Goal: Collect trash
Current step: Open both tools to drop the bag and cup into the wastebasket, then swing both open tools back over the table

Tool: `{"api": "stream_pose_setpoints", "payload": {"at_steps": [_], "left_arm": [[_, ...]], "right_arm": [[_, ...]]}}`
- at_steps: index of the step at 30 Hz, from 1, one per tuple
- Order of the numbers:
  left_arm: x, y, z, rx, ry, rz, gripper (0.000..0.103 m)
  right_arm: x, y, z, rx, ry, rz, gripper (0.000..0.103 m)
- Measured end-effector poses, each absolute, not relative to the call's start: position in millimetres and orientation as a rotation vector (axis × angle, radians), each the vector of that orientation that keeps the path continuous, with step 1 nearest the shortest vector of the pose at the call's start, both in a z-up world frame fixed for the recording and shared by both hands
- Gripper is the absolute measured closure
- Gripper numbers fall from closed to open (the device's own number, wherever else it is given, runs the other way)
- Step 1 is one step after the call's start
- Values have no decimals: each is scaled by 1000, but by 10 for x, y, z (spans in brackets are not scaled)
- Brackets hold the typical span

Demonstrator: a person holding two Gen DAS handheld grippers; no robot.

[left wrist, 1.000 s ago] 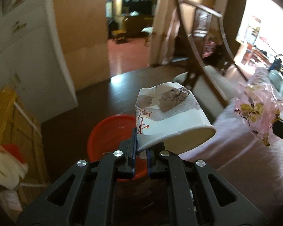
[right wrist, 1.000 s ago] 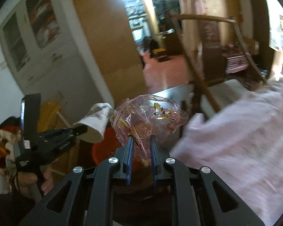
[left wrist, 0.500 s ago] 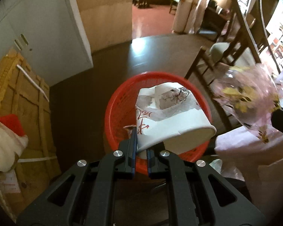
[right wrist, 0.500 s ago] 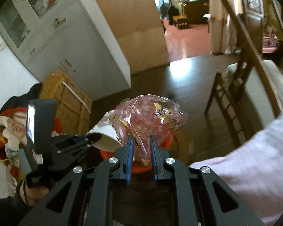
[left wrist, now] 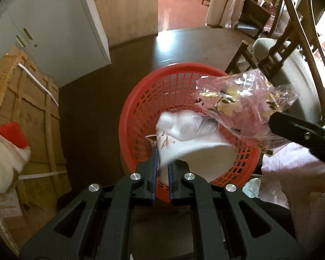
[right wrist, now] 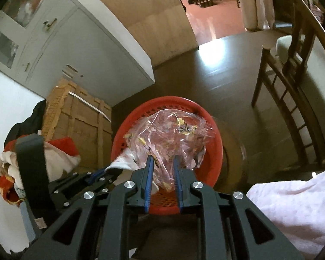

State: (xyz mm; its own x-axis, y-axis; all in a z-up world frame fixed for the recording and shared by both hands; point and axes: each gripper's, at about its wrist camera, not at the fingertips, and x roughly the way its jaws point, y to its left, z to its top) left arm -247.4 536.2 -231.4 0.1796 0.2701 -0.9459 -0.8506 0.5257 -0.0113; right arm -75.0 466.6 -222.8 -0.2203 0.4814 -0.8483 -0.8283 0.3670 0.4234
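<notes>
A red mesh basket (left wrist: 136, 112) stands on the dark floor below both grippers. My left gripper (left wrist: 162, 162) is shut on a crushed white paper cup (left wrist: 184, 130), which hangs blurred over the basket's mouth. My right gripper (right wrist: 163, 162) has a crinkled pink plastic bag (right wrist: 169, 134) with gold flowers between its blue pads, above the basket (right wrist: 216, 143). Its jaws are opening, and the bag still sits between them. In the left wrist view the bag (left wrist: 238, 99) juts in from the right on the right gripper (left wrist: 275, 119). The right wrist view shows the left gripper (right wrist: 110, 171) and the cup (right wrist: 123, 160) at lower left.
A strapped cardboard box (left wrist: 28, 117) and a bundle of red and white cloth (left wrist: 4, 151) stand left of the basket. Behind is a white cabinet (right wrist: 80, 49). A wooden chair (right wrist: 288, 99) stands to the right, and a pink tablecloth (right wrist: 292, 212) is at lower right.
Both grippers have sunk and tipped down towards the basket, which now fills the middle of both views. The bag has moved left over the basket, next to the cup.
</notes>
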Motion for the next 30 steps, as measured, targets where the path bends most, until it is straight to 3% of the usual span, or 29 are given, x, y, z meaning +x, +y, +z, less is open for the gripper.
{"api": "stream_pose_setpoints", "payload": {"at_steps": [2,6,12,16,25,27,30], "left_arm": [[-2469,5355,-2318,-636,1120,873,93],[-2478,5357,-2337,-649,1122,873,88],[-2508,5345,-2202,-618,1087,912,68],[-2500,5304,-2098,-623,1058,899,68],[-2292,4990,-1631,-571,955,786,65],[-2199,4863,-1471,-548,921,750,53],[-2022,4635,-1213,-495,870,699,42]], "right_arm": [[-753,4678,-2292,-358,1318,1243,81],[-746,4677,-2336,-352,1330,1244,61],[-721,4539,-2182,-317,1301,1251,60],[-688,4375,-1982,-290,1272,1256,59],[-568,3252,-858,-153,991,1221,24],[-510,2940,-628,-131,924,1192,20],[-359,2410,-329,-93,847,1111,18]]}}
